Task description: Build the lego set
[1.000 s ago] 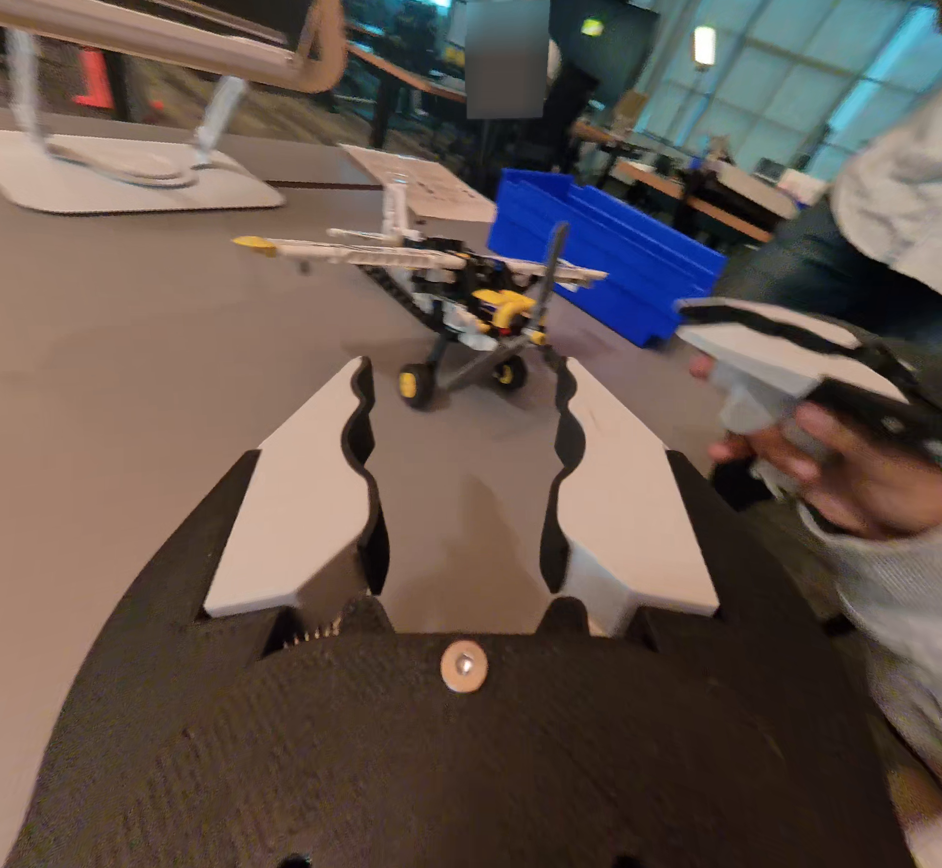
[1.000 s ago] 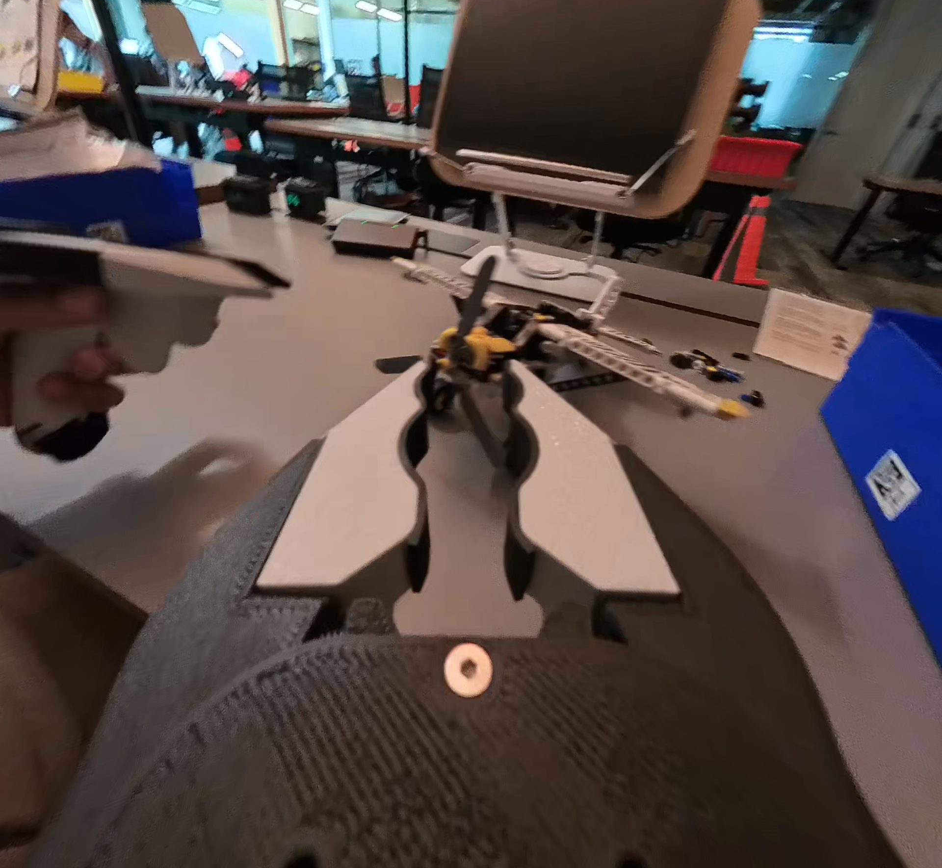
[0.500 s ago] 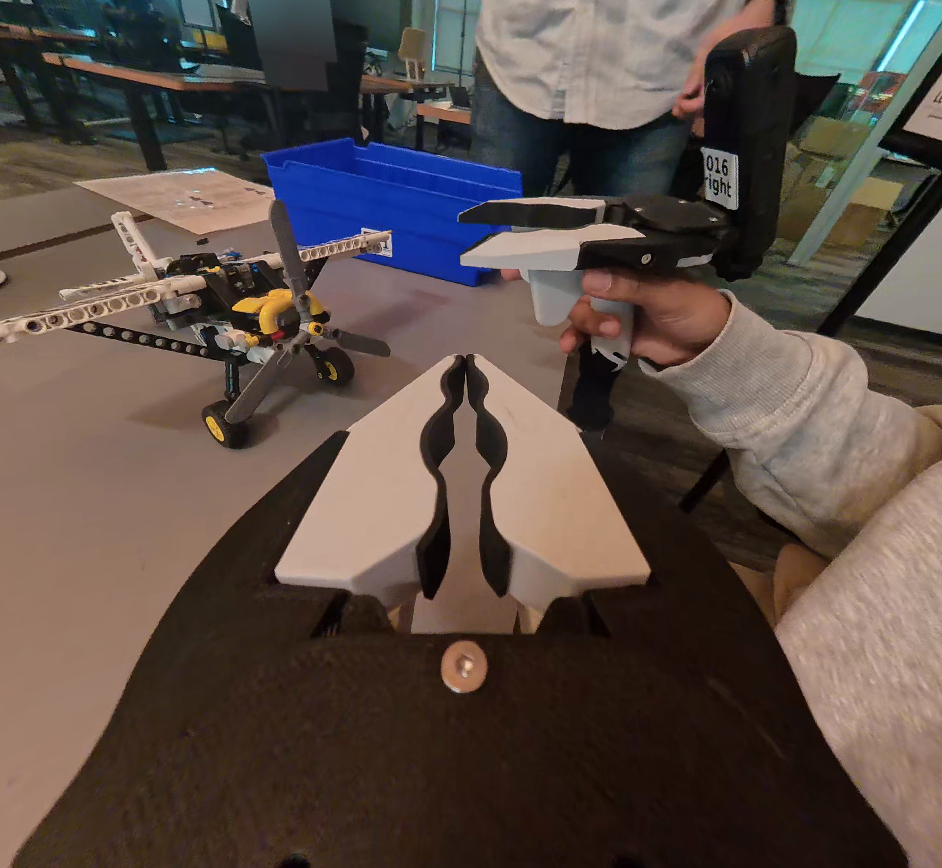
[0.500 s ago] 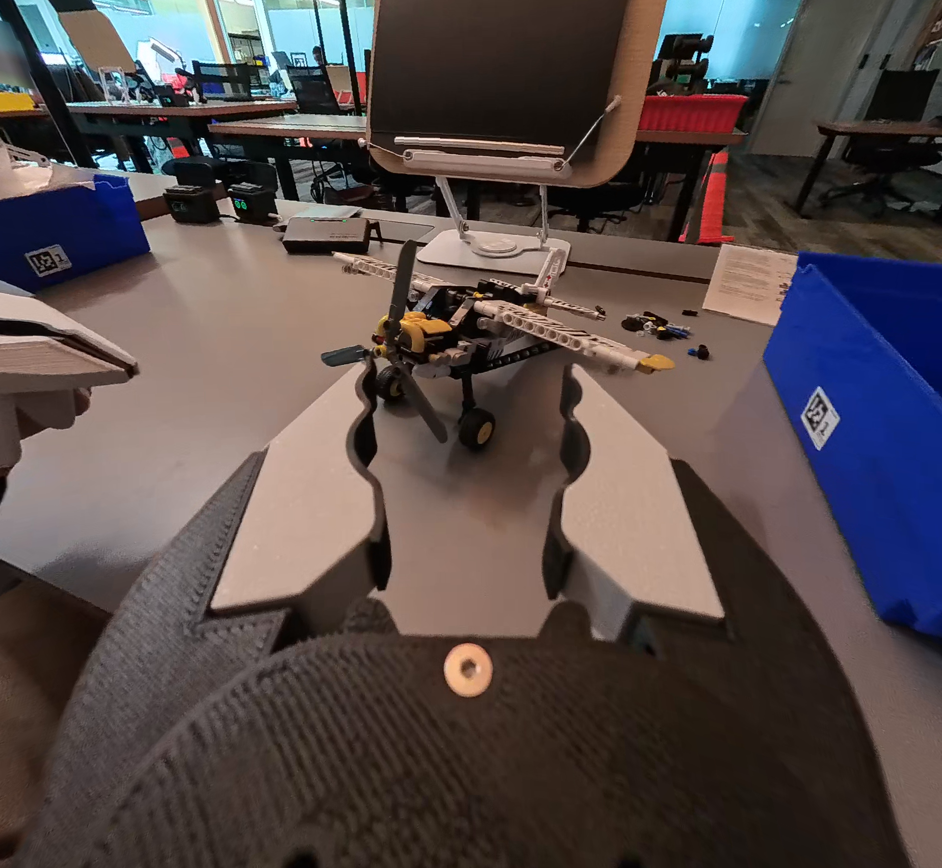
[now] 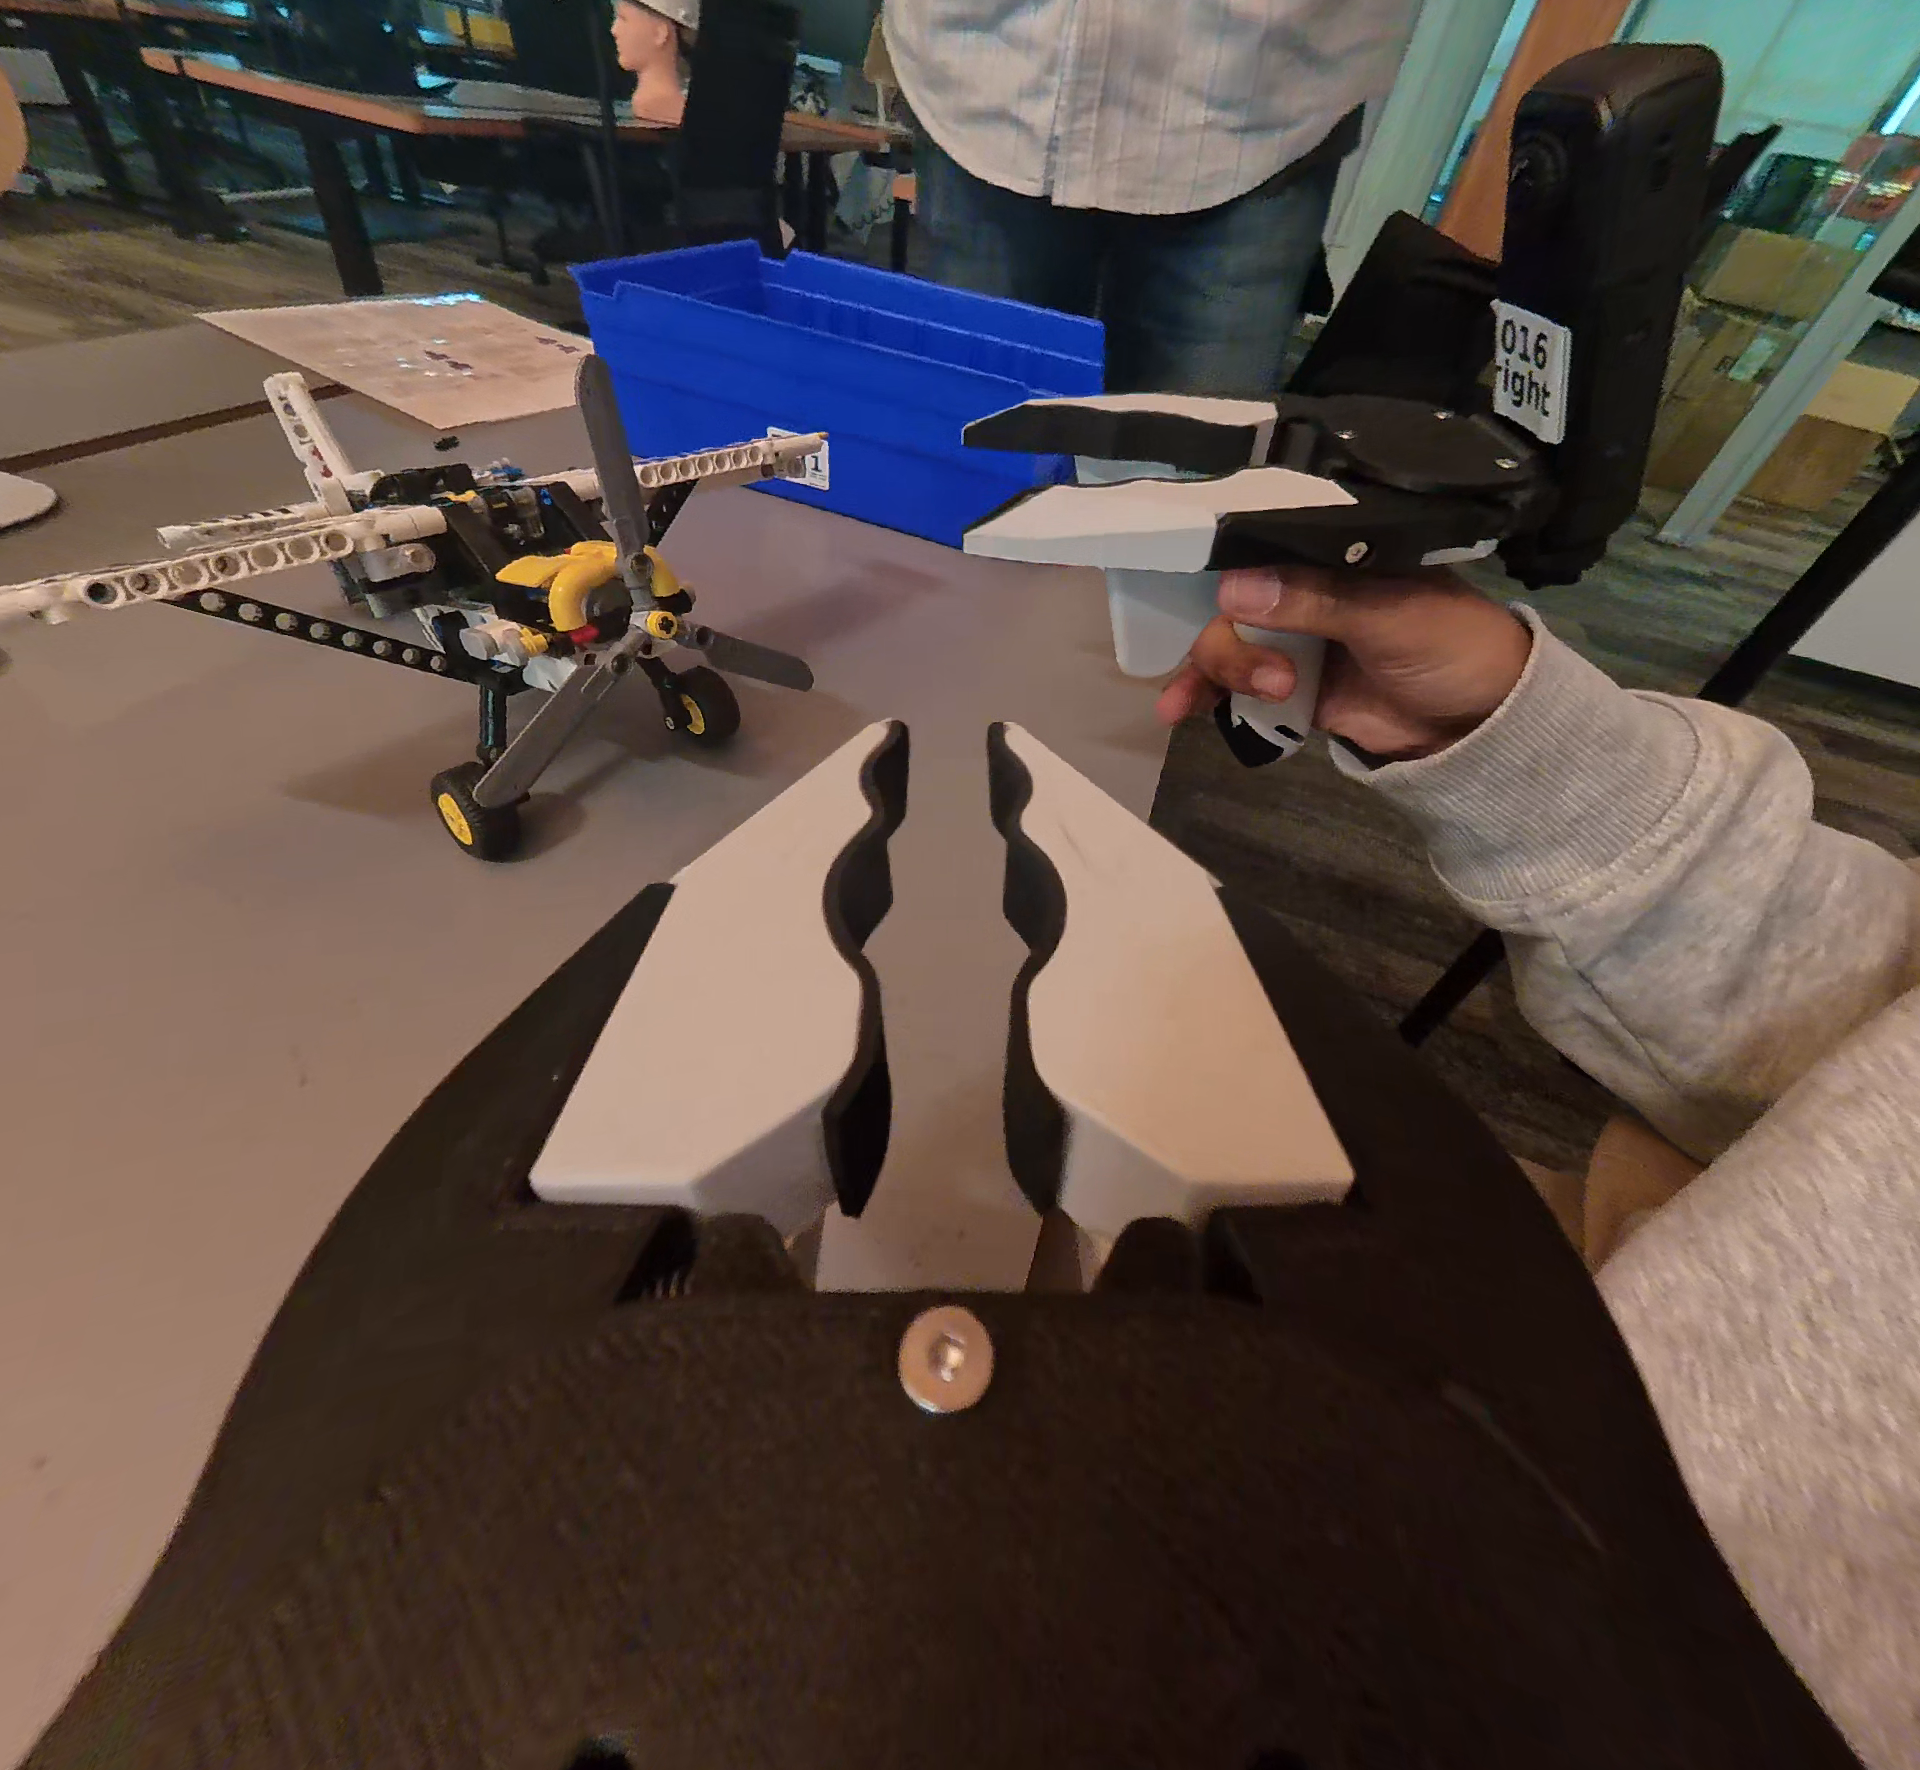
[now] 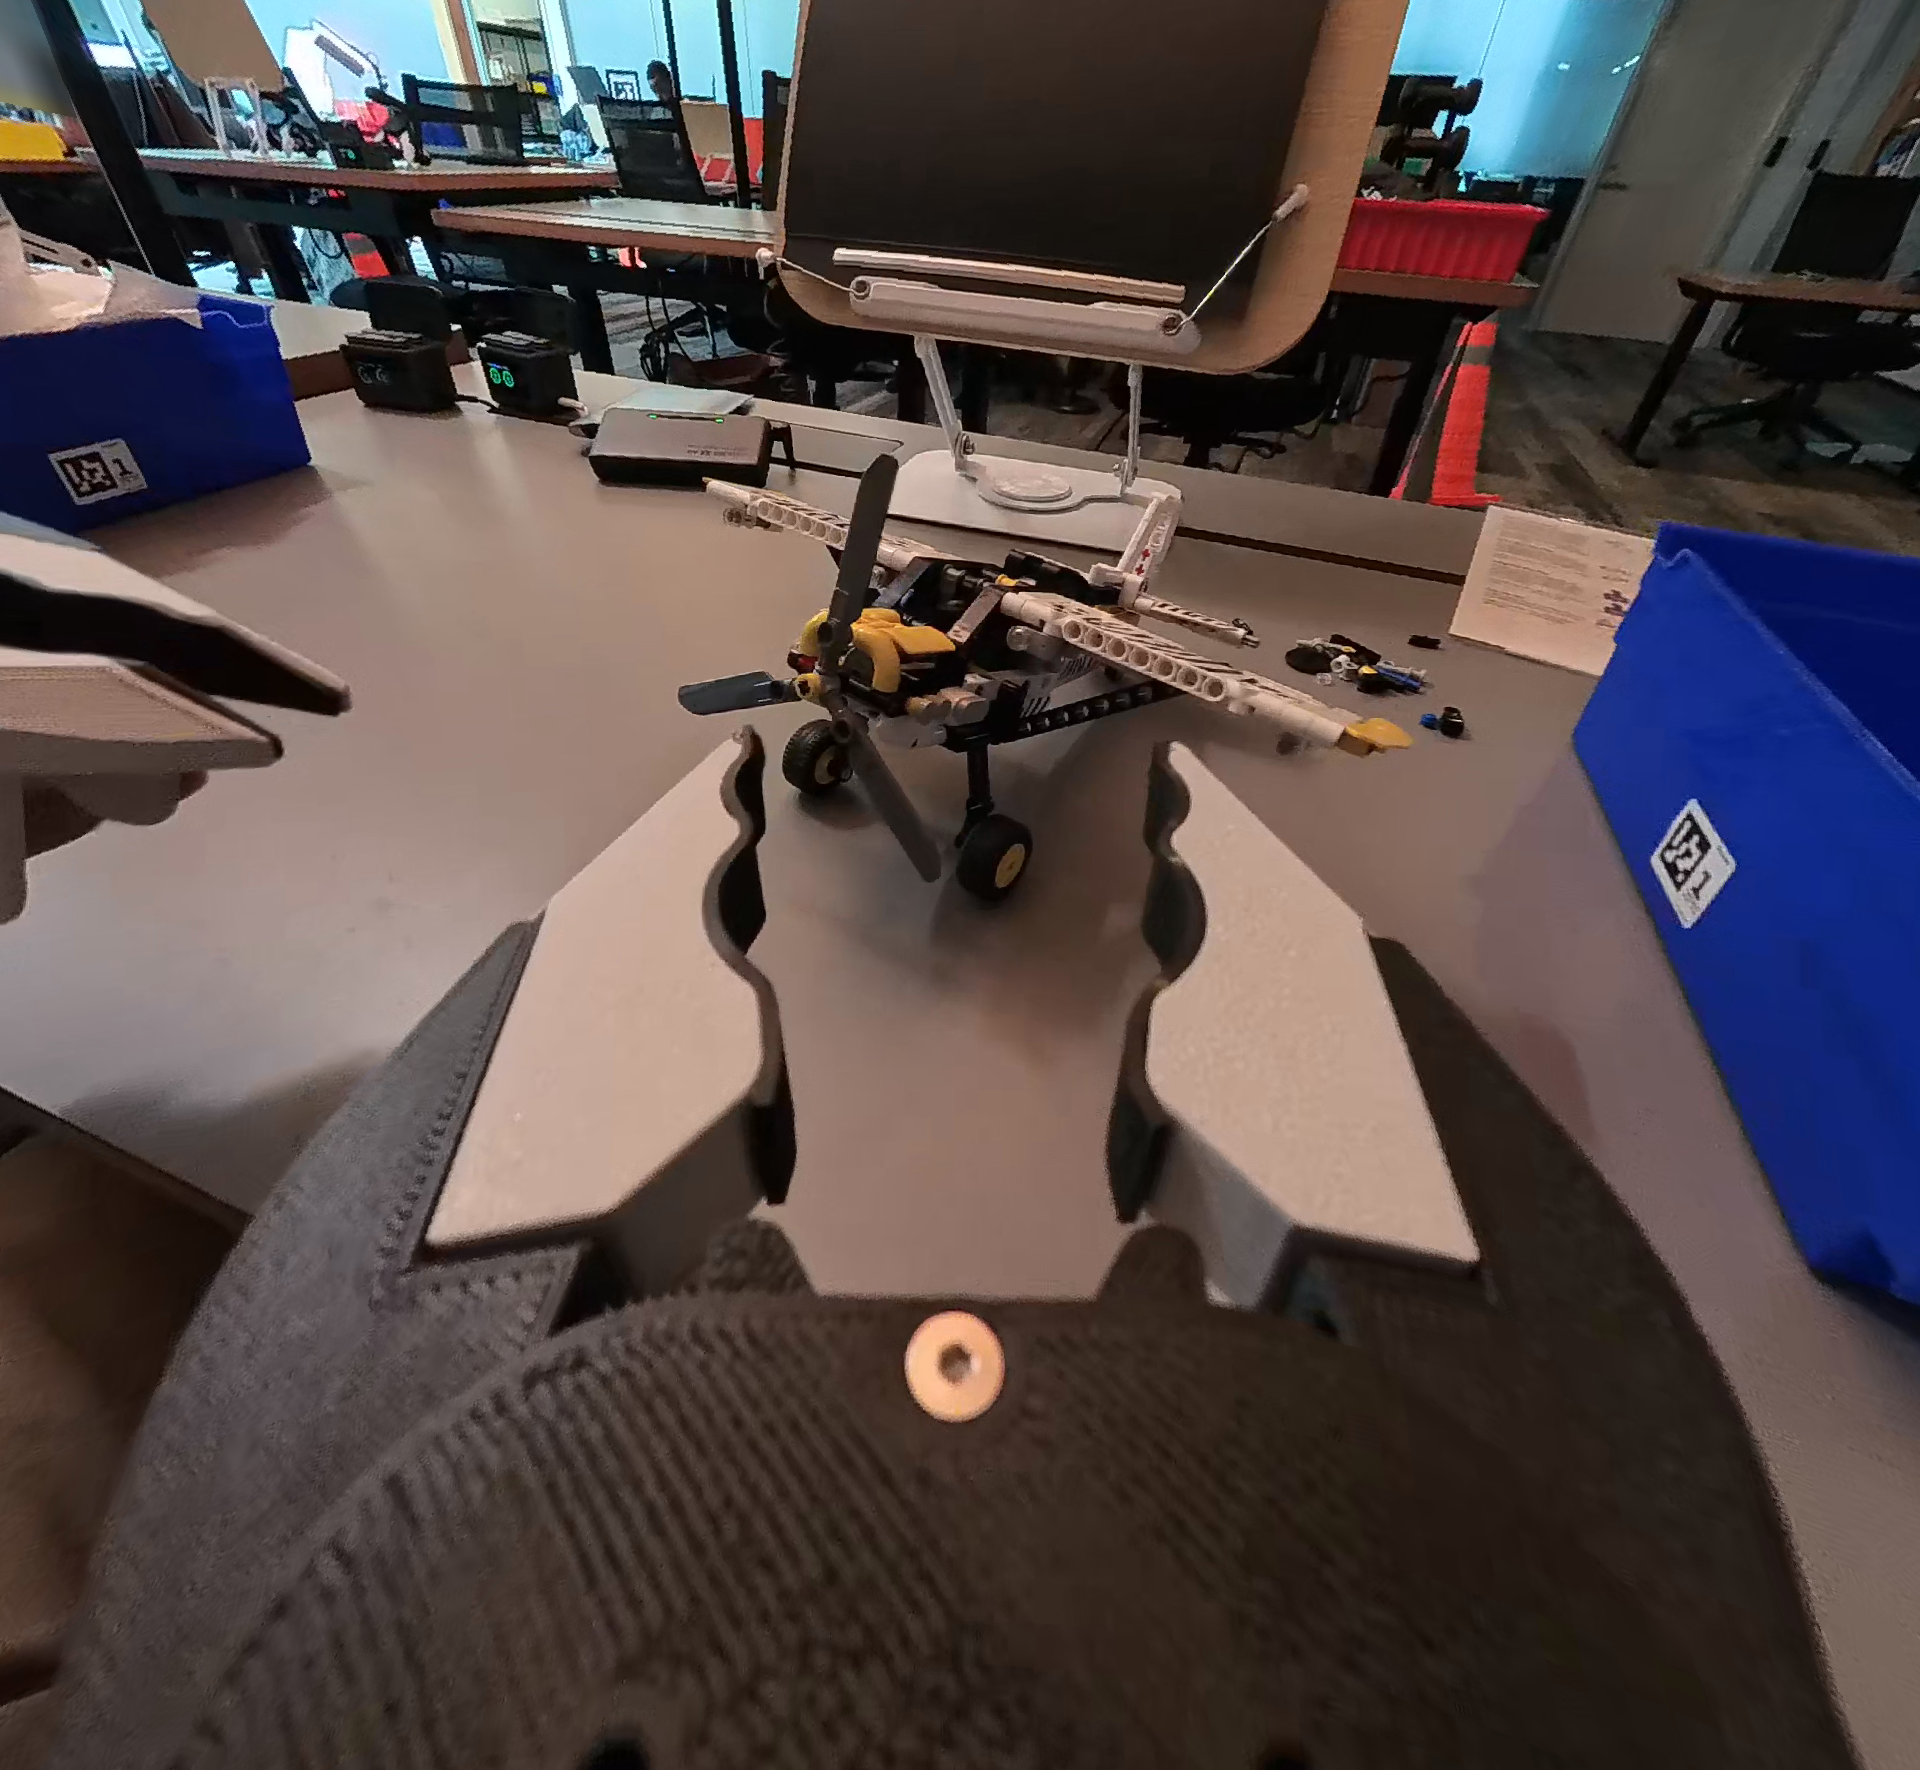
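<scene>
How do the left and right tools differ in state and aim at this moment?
The left tool has its fingers nearly closed, with a narrow gap; the right tool is spread wide. The left tool points past the lego plane, toward the table edge; the right tool faces the plane's propeller head-on. Both are empty and touch nothing.

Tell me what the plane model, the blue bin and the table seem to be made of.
Plane model: moulded plastic, glossy; studded and holed beams show, with likely rubber tyres. Blue bin: rigid moulded plastic with a slight sheen and ribbed walls. Table: smooth matte grey top, probably laminate; the look leaves its core open.
</scene>
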Action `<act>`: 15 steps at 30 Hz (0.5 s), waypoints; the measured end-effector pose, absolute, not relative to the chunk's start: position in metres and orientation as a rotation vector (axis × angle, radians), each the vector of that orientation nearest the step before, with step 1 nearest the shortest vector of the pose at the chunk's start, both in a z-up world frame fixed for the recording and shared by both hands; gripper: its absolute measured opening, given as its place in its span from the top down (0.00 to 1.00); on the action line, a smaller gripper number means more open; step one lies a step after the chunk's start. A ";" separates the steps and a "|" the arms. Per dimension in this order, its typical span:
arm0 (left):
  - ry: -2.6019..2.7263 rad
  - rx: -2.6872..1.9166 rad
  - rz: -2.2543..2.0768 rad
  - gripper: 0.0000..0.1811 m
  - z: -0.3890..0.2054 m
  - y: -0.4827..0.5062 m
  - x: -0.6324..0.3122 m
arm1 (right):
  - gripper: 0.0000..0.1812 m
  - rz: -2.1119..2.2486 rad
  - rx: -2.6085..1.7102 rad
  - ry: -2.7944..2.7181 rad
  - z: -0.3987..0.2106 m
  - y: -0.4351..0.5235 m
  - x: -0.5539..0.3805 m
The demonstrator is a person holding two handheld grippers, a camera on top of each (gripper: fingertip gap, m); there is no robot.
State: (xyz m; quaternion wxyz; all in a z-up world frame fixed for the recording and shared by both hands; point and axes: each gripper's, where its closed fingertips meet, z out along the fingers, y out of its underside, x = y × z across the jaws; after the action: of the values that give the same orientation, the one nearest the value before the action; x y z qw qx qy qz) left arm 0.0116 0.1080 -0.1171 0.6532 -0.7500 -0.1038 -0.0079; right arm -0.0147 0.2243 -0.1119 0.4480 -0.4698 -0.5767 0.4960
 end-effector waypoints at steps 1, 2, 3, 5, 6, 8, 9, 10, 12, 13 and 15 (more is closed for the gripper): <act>-0.242 -1.702 -0.010 0.91 -0.117 0.108 0.010 | 0.59 1.225 -1.160 -1.427 -0.112 0.224 -0.015; -0.252 -1.701 0.003 0.87 -0.118 0.108 0.008 | 0.58 1.221 -1.158 -1.426 -0.111 0.225 -0.014; -0.270 -1.699 0.022 0.80 -0.118 0.107 0.004 | 0.57 1.216 -1.156 -1.425 -0.111 0.226 -0.014; -0.330 -1.698 0.095 0.61 -0.118 0.104 -0.010 | 0.51 1.190 -1.149 -1.427 -0.112 0.228 -0.015; -0.352 -1.704 0.136 0.58 -0.118 0.102 -0.018 | 0.48 1.166 -1.139 -1.437 -0.113 0.229 -0.015; -0.370 -1.717 0.190 0.47 -0.117 0.100 -0.032 | 0.40 1.091 -1.096 -1.472 -0.113 0.231 -0.017; -0.371 -1.724 0.201 0.45 -0.115 0.099 -0.038 | 0.38 1.050 -1.058 -1.502 -0.112 0.230 -0.019; -0.371 -1.730 0.210 0.41 -0.113 0.100 -0.045 | 0.37 1.011 -1.014 -1.533 -0.112 0.228 -0.021; -0.346 -1.760 0.242 0.33 -0.112 0.103 -0.057 | 0.35 0.940 -0.919 -1.600 -0.114 0.222 -0.028; -0.316 -1.776 0.268 0.32 -0.111 0.105 -0.063 | 0.34 0.901 -0.871 -1.631 -0.116 0.219 -0.032; -0.260 -1.812 0.322 0.32 -0.113 0.111 -0.075 | 0.33 0.814 -0.790 -1.689 -0.122 0.215 -0.041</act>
State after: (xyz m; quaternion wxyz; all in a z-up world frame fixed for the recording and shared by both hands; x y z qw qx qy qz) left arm -0.0751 0.1107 -0.1132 0.5983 -0.7812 -0.1120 0.1388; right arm -0.0414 0.2152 -0.1221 0.5258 -0.3303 -0.7060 0.3405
